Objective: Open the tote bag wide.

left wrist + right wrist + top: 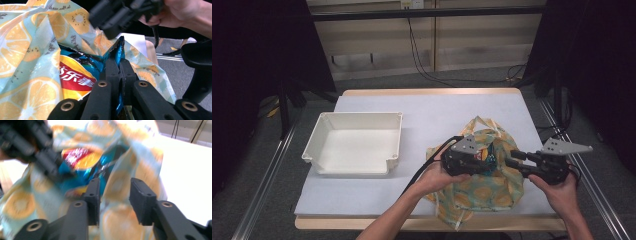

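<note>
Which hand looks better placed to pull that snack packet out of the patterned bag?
The left. In the left gripper view its jaws are shut on the blue chip packet at its top edge. The right gripper is open around a fold of the fruit-print bag, so it seems suited to holding the bag back.

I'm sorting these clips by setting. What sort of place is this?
Probably a lab or recording workspace, not a home: a table under a white cover, dark curtains at both sides, loose cables across a bare floor, and metal rails beside the table.
</note>
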Motion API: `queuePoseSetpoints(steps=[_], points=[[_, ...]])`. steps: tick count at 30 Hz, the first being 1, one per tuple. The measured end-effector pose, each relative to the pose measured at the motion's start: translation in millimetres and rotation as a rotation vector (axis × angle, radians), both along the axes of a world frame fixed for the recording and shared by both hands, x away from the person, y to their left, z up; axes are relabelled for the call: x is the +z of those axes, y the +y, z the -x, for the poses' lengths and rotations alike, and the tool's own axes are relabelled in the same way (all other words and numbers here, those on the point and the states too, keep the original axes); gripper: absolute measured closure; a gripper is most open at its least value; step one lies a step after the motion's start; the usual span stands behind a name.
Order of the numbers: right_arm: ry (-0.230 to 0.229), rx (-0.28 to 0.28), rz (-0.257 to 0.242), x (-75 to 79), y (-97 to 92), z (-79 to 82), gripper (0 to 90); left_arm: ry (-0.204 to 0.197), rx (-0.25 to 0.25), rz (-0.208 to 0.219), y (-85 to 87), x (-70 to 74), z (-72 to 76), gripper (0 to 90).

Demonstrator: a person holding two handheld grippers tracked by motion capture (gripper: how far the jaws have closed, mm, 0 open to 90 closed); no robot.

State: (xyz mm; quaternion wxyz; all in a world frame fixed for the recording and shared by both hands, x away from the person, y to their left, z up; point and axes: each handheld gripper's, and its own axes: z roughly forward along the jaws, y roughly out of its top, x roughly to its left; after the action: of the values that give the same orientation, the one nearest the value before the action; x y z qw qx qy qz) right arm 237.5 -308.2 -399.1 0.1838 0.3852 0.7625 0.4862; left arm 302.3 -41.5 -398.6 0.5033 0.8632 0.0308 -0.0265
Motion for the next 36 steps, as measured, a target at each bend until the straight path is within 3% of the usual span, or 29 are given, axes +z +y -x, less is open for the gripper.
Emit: queuePoseSetpoints(steps=[1,7,11,13,17,23,28,36], points=[[-0.009,-0.002,-0.001,5.8,4.3,-10.3,56.6,-0.004,0.000,0.002,0.5,-0.3,-0.5,87.8],[-0.024,-0.002,0.016,11.8,16.3,-30.6,50.0,-0.009,0.000,-0.002,0.6,-1.5,1.9,87.7],[-0.024,-0.007,0.023,12.4,21.3,-44.6,50.3,-0.014,-0.007,-0.002,0.9,-2.7,3.0,87.7],[-0.021,-0.003,0.025,11.6,23.3,-51.0,60.8,-0.007,-0.005,0.001,0.5,-3.5,3.9,87.7],[-0.027,0.011,-0.023,10.6,22.7,-60.1,88.5,-0.017,-0.012,0.009,2.4,-4.5,4.2,87.7],[-0.007,-0.029,-0.094,7.0,13.4,-82.6,90.0,-0.039,-0.017,0.029,8.5,-5.2,7.5,87.8],[-0.001,-0.062,-0.119,6.7,7.2,-100.4,90.0,-0.042,-0.023,0.045,13.7,-3.3,10.1,87.9],[0.034,-0.144,-0.110,-6.7,-7.5,-121.1,90.0,-0.059,-0.025,0.076,24.2,4.0,11.4,87.9]])
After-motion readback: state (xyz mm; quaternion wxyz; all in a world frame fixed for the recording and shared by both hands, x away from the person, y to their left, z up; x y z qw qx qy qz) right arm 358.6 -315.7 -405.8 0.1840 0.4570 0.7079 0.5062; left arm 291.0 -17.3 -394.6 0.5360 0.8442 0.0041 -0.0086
